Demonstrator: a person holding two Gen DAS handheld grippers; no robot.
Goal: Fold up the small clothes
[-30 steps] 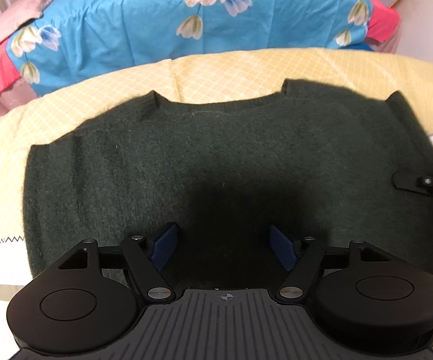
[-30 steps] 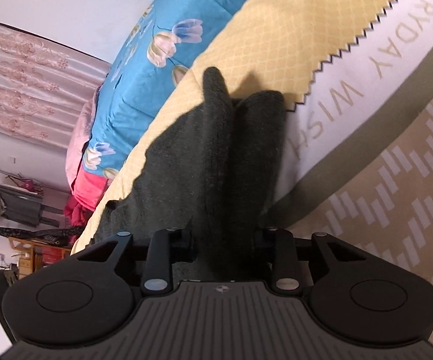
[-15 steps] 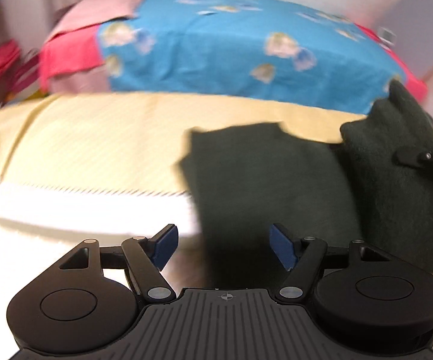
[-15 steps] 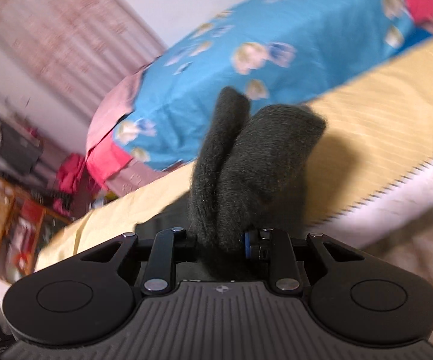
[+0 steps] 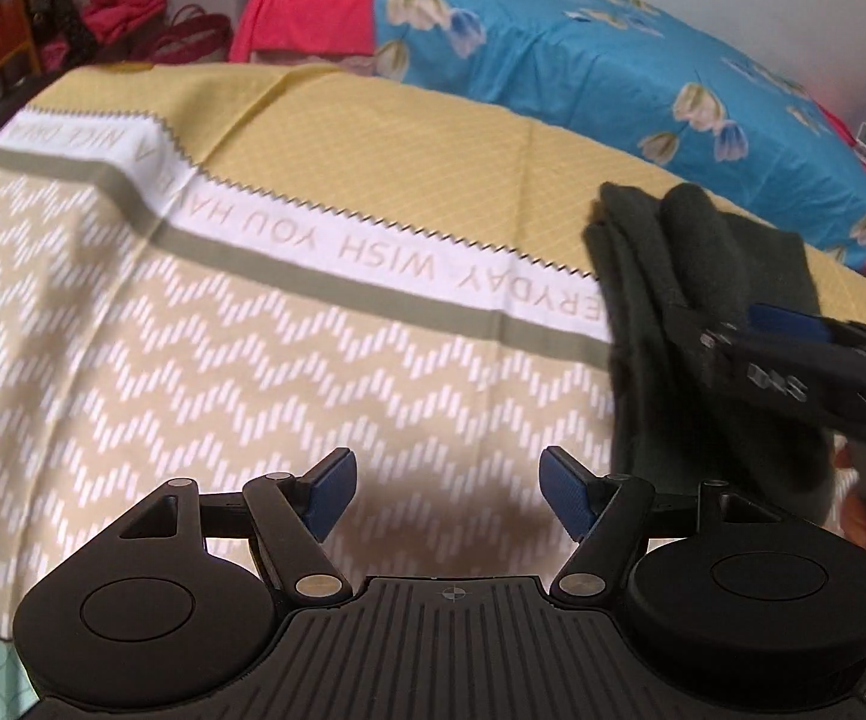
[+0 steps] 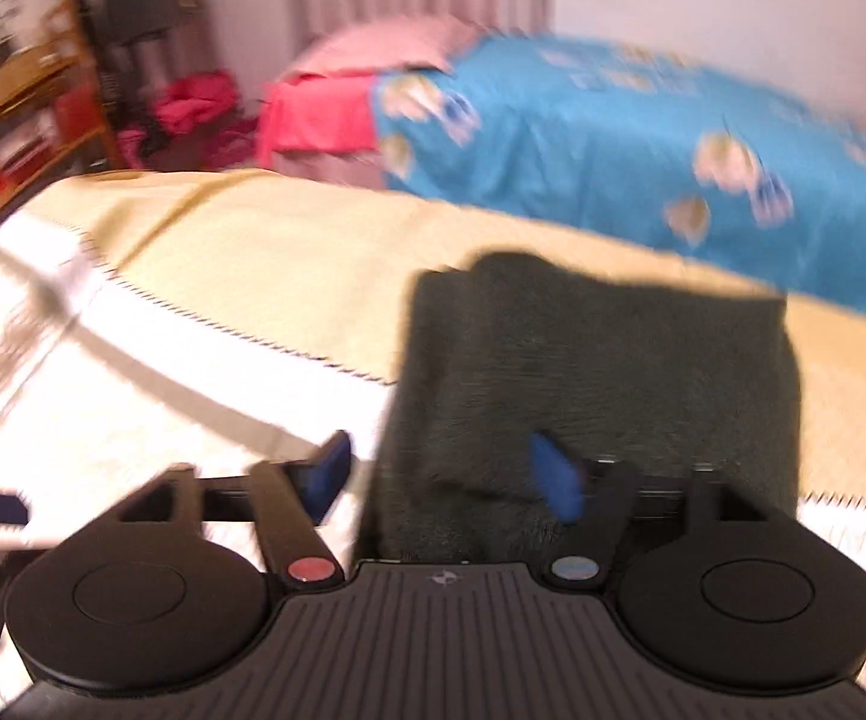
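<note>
A dark green knitted sweater [image 6: 601, 372] lies folded into a narrow stack on the yellow patterned tablecloth [image 6: 253, 276]. My right gripper [image 6: 445, 480] is open over its near edge, with the right pad above the knit and the left pad beside it. In the left wrist view the sweater [image 5: 691, 294] sits at the right, with the right gripper [image 5: 751, 324] over it, blue pad showing. My left gripper [image 5: 445, 495] is open and empty, above bare cloth to the sweater's left.
A bed with a blue flowered cover [image 5: 643, 78] and red and pink bedding [image 5: 307, 18] stands behind the table. Shelves and red bags [image 5: 127, 12] stand at the far left. The cloth's white lettered band [image 5: 325, 234] runs across the table.
The right gripper carried the folded side of the sweater over to the left, laid it down and opened. The left gripper swung left, off the sweater, staying open.
</note>
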